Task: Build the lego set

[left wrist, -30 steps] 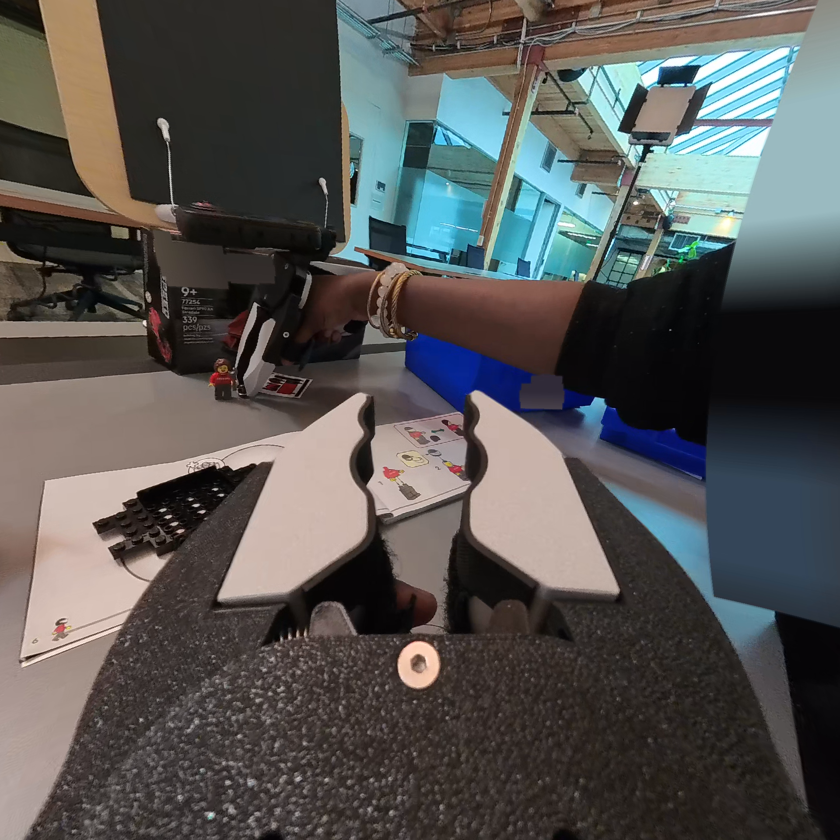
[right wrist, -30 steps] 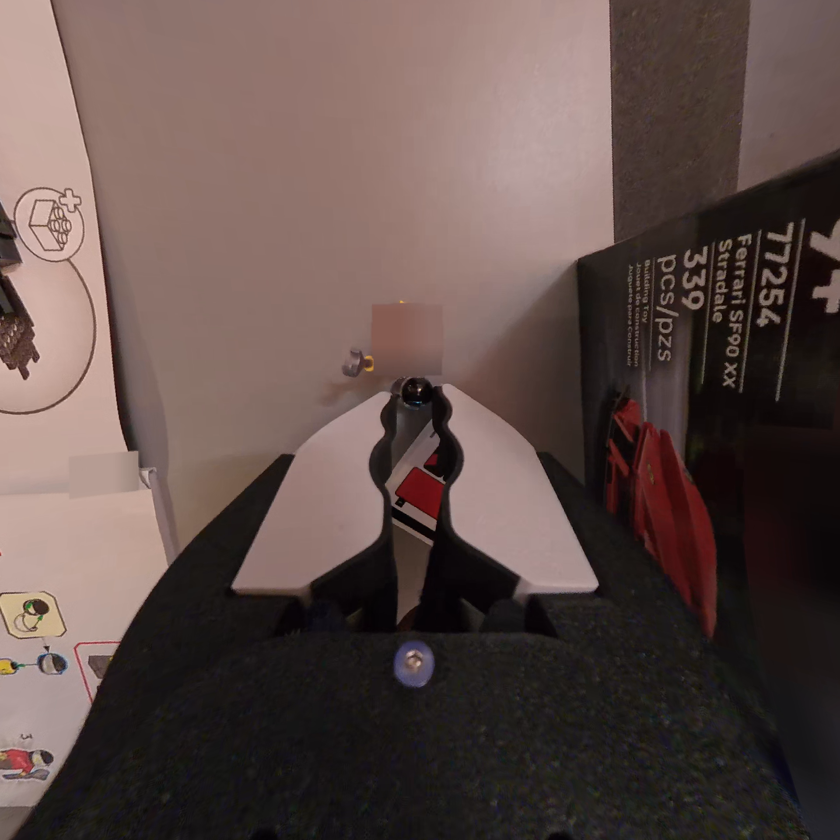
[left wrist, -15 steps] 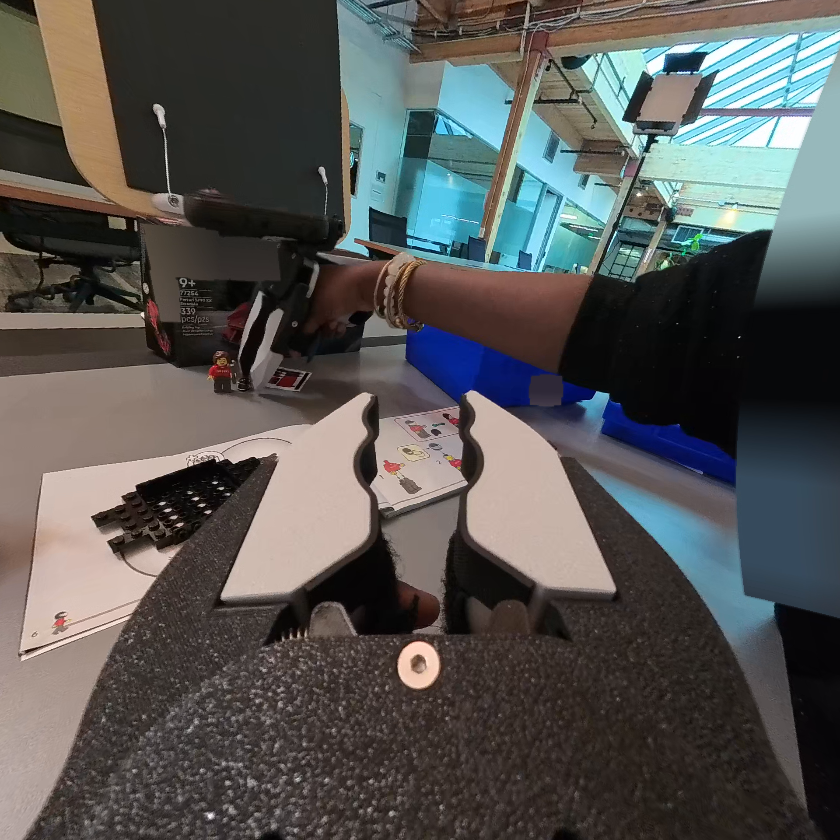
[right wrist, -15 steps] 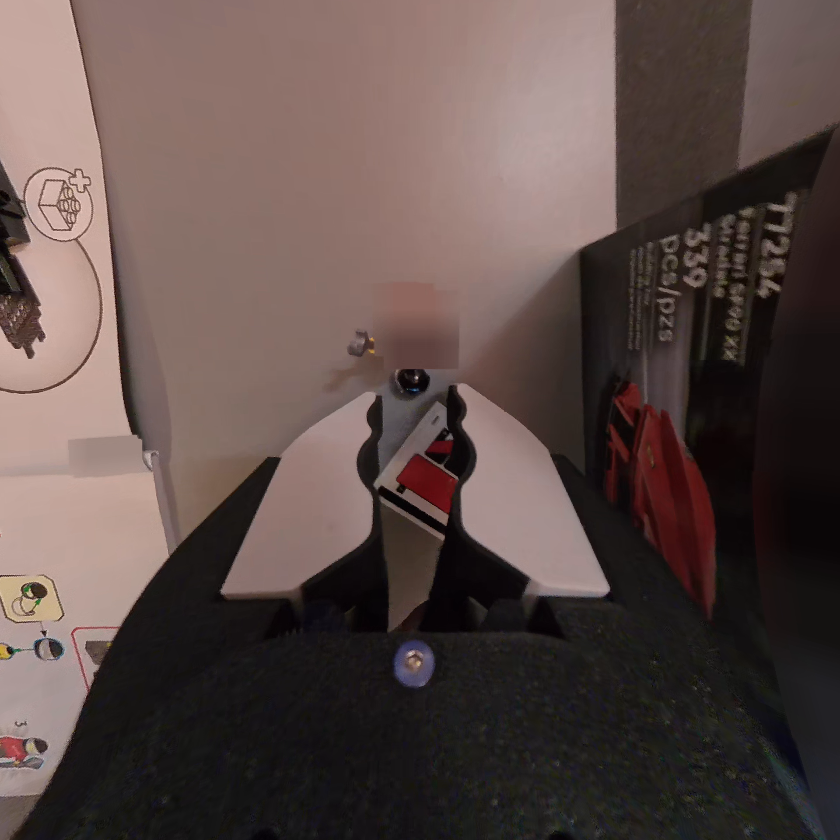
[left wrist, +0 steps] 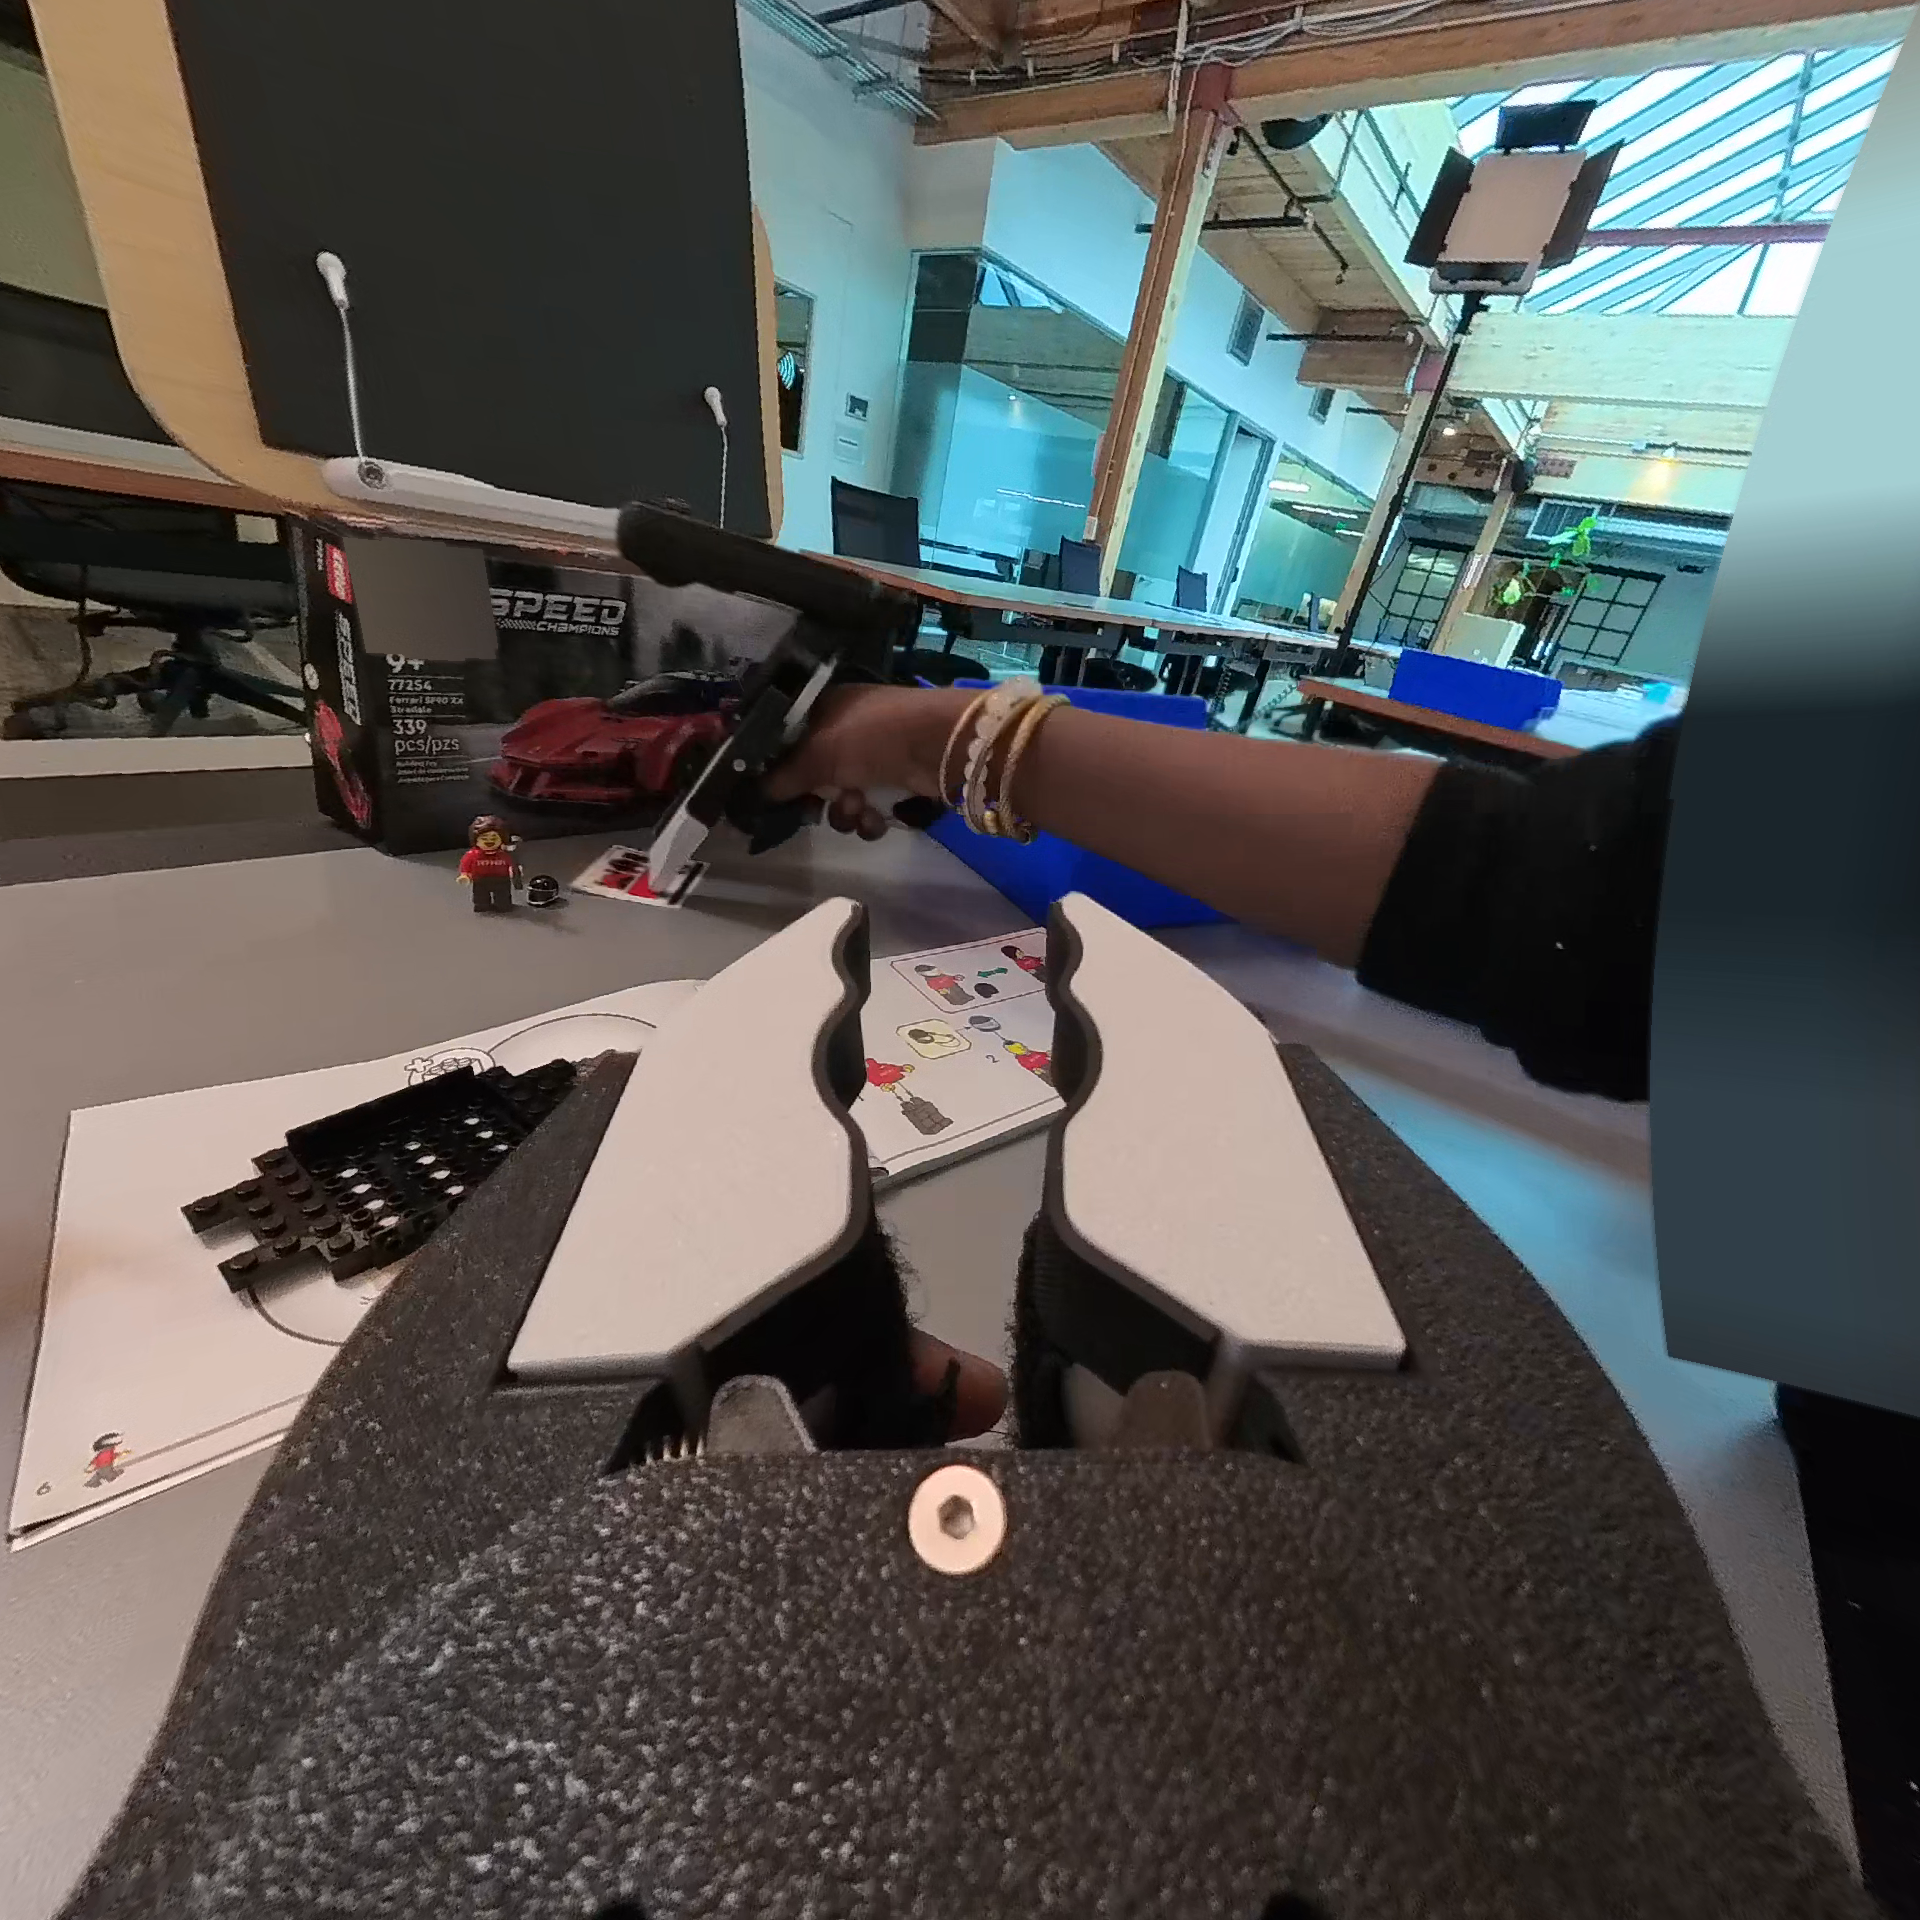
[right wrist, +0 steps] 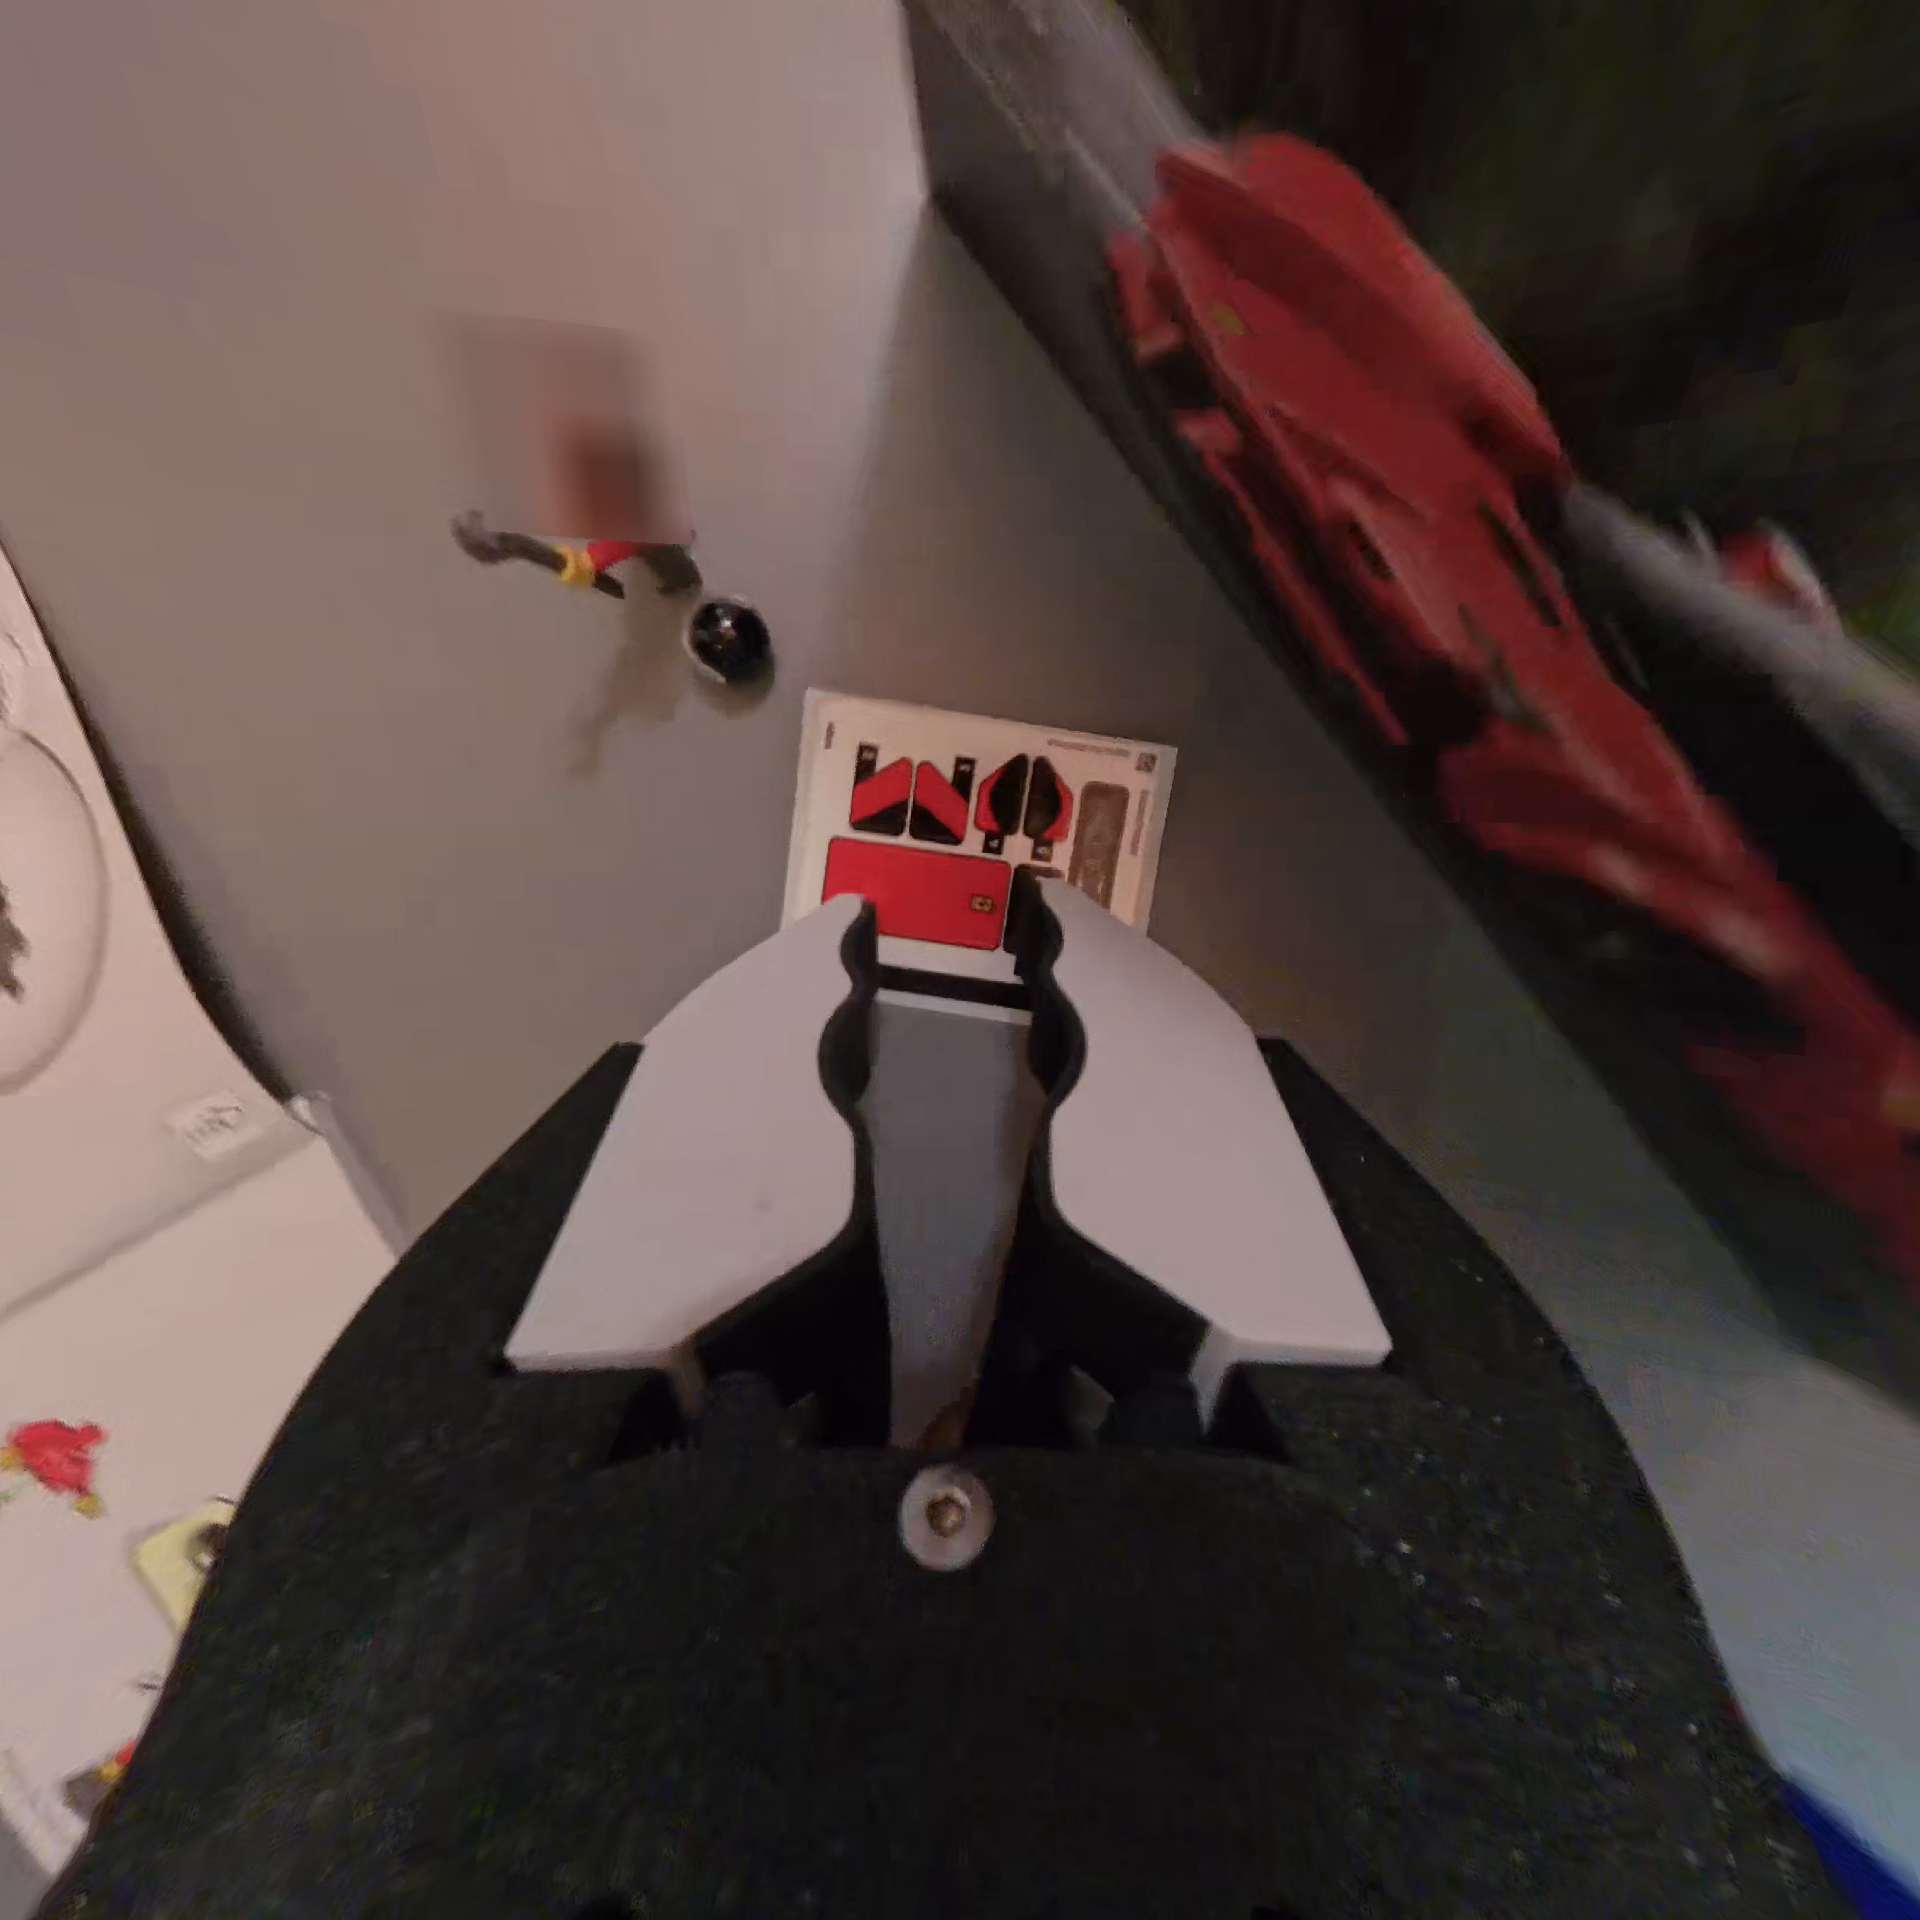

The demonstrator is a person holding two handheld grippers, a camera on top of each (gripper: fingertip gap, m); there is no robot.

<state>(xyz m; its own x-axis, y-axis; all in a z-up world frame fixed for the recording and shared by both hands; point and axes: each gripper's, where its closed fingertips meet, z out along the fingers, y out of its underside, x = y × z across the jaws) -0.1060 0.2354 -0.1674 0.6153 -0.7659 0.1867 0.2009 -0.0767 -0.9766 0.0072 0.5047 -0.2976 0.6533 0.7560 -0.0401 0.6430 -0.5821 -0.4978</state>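
Note:
My left gripper [left wrist: 956, 925] is open and empty, held above the open instruction booklet [left wrist: 966, 1039]. My right gripper [right wrist: 940, 920] is open, its fingertips down over the near edge of a small white sticker sheet with red and black stickers [right wrist: 987, 810] that lies flat on the grey table. Nothing is between its pads. In the left wrist view the right gripper [left wrist: 675, 862] tilts down onto that sheet [left wrist: 623, 873]. A minifigure in a red top [left wrist: 490, 862] stands just left of it, with a small black helmet [left wrist: 542, 889] beside it. The helmet also shows in the right wrist view [right wrist: 727, 634].
A black building-set box with a red car picture [left wrist: 499, 707] stands behind the sheet and fills the right of the right wrist view [right wrist: 1351, 468]. A black studded plate [left wrist: 384, 1164] lies on the booklet's left page. Blue bins [left wrist: 1060, 873] sit under the person's forearm [left wrist: 1195, 800]. One gripper's finger ends stand about 30 cm off the other's. My right tips are roughly 5 cm from the small black helmet [left wrist: 542, 889]. It turns up in the right wrist view [right wrist: 721, 638] as well.
My right jaws stood close about the black helmet a second ago. They have opened wider, drawn back and turned over the sticker sheet; the helmet stays on the table. My left gripper has hardly moved.

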